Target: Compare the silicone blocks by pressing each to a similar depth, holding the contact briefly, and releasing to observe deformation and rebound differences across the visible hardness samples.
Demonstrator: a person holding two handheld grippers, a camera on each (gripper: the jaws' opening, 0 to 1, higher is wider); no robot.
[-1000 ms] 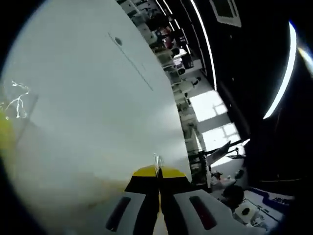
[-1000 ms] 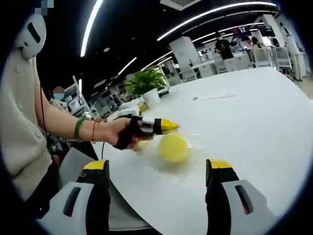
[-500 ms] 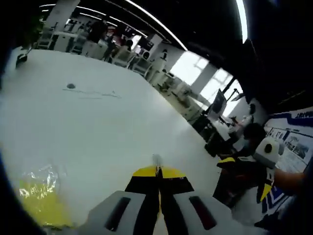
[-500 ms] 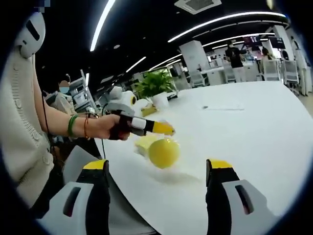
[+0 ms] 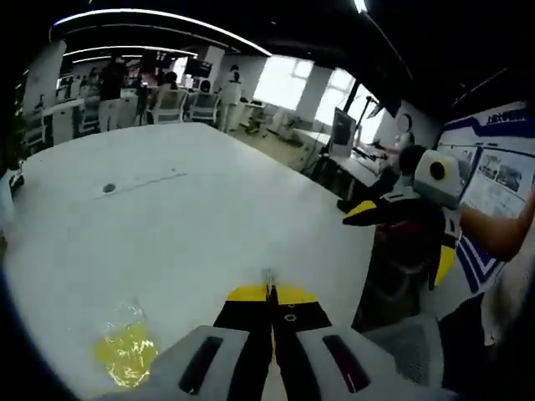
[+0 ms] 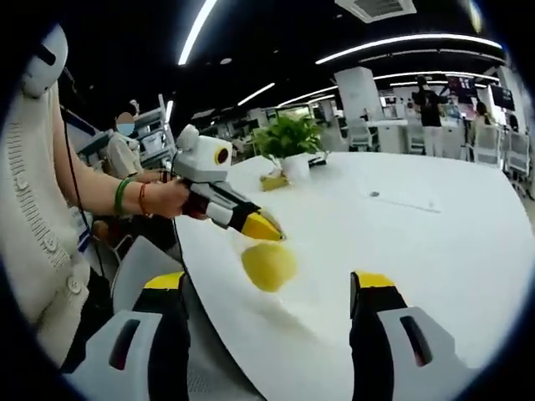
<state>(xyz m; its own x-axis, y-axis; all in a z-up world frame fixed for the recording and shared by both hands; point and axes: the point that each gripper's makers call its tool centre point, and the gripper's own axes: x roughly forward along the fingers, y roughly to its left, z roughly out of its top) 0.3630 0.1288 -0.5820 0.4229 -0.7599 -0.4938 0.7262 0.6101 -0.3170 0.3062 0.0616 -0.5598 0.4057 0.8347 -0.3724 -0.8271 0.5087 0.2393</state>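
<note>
A round yellow silicone block (image 6: 267, 266) lies near the white table's (image 6: 435, 251) near edge, in the right gripper view. My left gripper (image 6: 266, 230), held in a hand, points down with its yellow tip just above the block, touching or nearly so. In its own view the left gripper (image 5: 268, 290) is shut, with a thin clear sliver at its tips. A yellow piece in crinkled clear wrap (image 5: 125, 351) lies low on the left of it. My right gripper (image 6: 273, 284) stands open in front of the block, holding nothing. It enters the left gripper view as the right gripper (image 5: 401, 238).
A potted plant (image 6: 288, 142) stands at the table's far left end, with a small yellow thing (image 6: 269, 178) beside it. A small dark dot (image 5: 108, 188) marks the tabletop. The person in a cream sweater (image 6: 33, 251) stands at the table edge. Desks, chairs and people fill the background.
The left gripper view has swung from facing the tabletop to looking across it, bringing the right gripper into sight. In the right gripper view, the left gripper's tip has tilted down and drawn left above the block.
</note>
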